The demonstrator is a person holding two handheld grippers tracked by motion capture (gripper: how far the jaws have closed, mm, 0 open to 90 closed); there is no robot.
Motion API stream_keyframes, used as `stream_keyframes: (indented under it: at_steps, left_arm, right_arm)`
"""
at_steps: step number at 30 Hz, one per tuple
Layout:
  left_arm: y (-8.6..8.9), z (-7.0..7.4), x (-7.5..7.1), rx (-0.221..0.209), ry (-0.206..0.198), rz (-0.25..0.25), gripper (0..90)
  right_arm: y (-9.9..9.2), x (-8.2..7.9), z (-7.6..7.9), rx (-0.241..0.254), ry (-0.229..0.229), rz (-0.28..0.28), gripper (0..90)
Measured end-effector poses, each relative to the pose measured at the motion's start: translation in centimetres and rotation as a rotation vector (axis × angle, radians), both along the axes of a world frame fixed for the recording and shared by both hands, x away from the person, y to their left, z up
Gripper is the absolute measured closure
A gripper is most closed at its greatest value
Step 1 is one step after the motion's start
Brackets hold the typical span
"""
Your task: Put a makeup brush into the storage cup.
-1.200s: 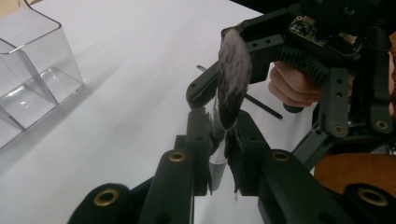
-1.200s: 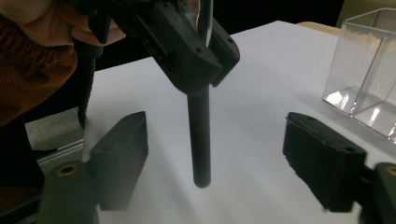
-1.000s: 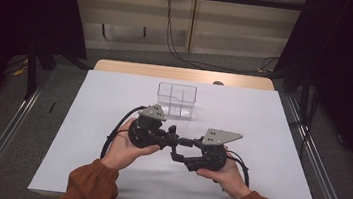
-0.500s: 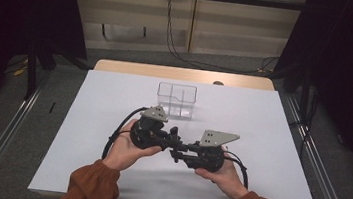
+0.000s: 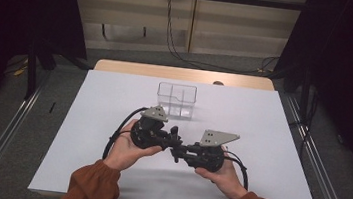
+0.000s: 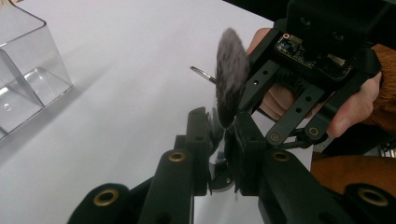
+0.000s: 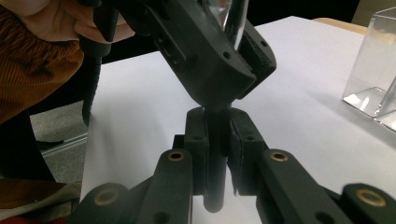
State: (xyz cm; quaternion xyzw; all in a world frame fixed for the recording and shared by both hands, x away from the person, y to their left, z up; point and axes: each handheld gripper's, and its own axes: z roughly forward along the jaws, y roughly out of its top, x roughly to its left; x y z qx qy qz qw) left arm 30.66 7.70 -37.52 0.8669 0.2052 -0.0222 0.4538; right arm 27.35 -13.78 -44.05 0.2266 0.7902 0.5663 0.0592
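Note:
A make-up brush with a grey bristle head (image 6: 231, 74), a silver collar and a dark handle (image 7: 215, 186) is held between both grippers above the white table. My left gripper (image 6: 223, 126) is shut on the brush just below the bristles. My right gripper (image 7: 215, 121) faces it from the other side, and its jaws have just been closing on the dark handle, which its pads now press. In the high view the left gripper (image 5: 175, 134) and right gripper (image 5: 183, 153) meet tip to tip at the table's middle front.
A clear plastic box (image 5: 176, 99) with a divider stands on the white sheet (image 5: 270, 140) just behind the grippers; it appears at the left gripper view's left edge (image 6: 28, 79) and the right gripper view's right edge (image 7: 373, 70). Dark floor and metal rails flank the table.
The right gripper's jaws have closed around the brush handle. Both hands have stayed nearly where they were, and the left gripper keeps its hold.

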Motion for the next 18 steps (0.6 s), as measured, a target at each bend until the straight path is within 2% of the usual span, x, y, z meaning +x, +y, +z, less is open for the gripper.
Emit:
stream_keyframes:
  at_steps: [5,11,16,18]
  left_arm:
    - [0.01,0.01,0.02,-0.013,-0.005,0.006,78.4]
    - [0.16,-0.06,-0.01,-0.022,-0.011,0.017,72.6]
    - [0.38,-0.24,-0.10,-0.035,-0.019,0.038,64.3]
    - [0.53,-0.20,-0.17,-0.043,-0.036,0.046,60.3]
  right_arm:
    - [-0.11,0.03,0.12,-0.001,-0.010,-0.004,79.9]
    - [-0.27,-0.02,0.29,0.002,-0.017,-0.009,79.9]
    - [-0.37,-0.01,0.34,0.000,-0.019,-0.013,79.9]
    - [-0.49,0.04,0.38,0.003,-0.020,-0.018,79.9]
